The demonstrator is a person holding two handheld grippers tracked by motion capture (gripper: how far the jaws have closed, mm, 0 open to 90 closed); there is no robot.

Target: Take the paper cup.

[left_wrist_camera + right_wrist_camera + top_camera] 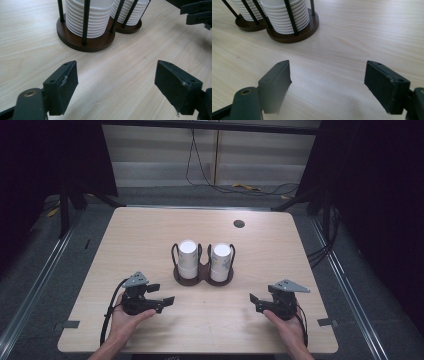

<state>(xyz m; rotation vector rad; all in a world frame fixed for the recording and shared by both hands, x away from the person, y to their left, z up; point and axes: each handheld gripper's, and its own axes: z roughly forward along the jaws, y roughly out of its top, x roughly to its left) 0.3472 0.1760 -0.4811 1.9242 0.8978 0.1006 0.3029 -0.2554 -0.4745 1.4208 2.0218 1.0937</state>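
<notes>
Hands enter from the near edge of the surface [150, 227], one gripper in each, both resting low on the wood. Landmark: the dark wooden cup holder [202, 276] at the middle of the surface.

Left gripper [161, 294]: near-left of the holder, well apart from it, held by the left hand [127, 319]. Jaws spread wide, nothing between them; in the left gripper view only bare wood grain lies in the gap. Its fingertips aim inward, toward the space in front of the holder.

Right gripper [254, 302]: near-right of the holder, also well apart, held by the right hand [287, 324]. Jaws open, gap empty, bare wood beneath in the right gripper view.

Holder: two round wells joined side by side, thin black upright rods around each. Left stack of white ribbed paper cups [188, 258] stands upright in the left well; right stack [220, 261] upright in the right well, just beside the first.

Beyond the holder, toward the far right corner: small round dark grommet [239, 224] set in the surface.
</notes>
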